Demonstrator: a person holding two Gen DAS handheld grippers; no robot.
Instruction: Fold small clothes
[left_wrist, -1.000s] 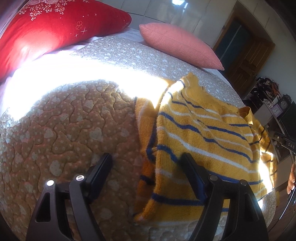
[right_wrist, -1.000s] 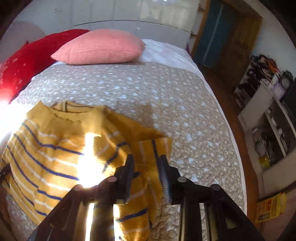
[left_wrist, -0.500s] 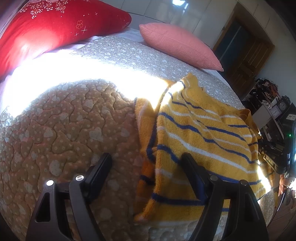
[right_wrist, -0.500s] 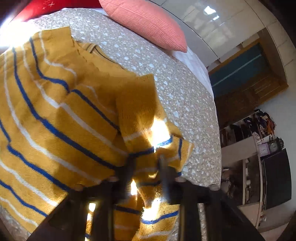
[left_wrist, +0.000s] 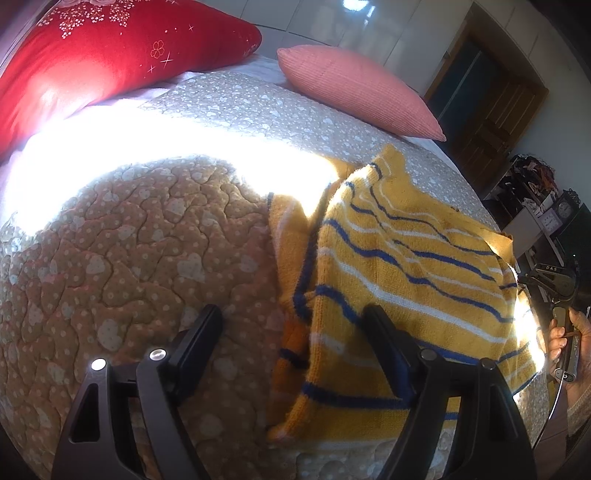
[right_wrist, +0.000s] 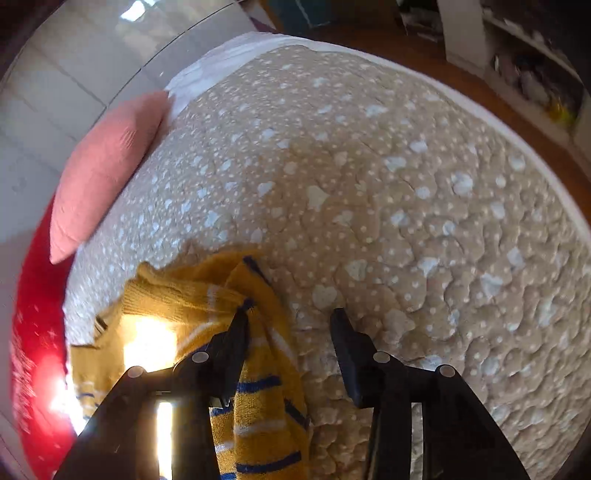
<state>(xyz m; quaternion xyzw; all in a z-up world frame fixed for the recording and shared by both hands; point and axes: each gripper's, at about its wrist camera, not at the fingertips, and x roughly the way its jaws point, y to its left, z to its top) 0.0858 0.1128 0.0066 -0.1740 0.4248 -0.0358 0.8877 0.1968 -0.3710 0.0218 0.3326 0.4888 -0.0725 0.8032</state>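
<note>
Two thirds of the bed (right_wrist: 388, 177) lie bare around the yellow striped sweater (left_wrist: 406, 280), so you have room on every side but the near edge. Your left gripper (left_wrist: 291, 339) stands wide over the hem. Your right gripper (right_wrist: 288, 328) has just been opening and pinches nothing; the sleeve (right_wrist: 258, 398) lies between its jaws, so the side fold looks to be the step in hand: take hold again and carry it inward.

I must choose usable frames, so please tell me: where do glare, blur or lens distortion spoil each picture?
Left wrist view: a sunlight band washes out the quilt and glares at the sweater right edge; the bed bulges from the fisheye; detail is sharp. Right wrist view: a burnt-out glare spot on the sweater; the red pillow and shelves are smeared.
</note>
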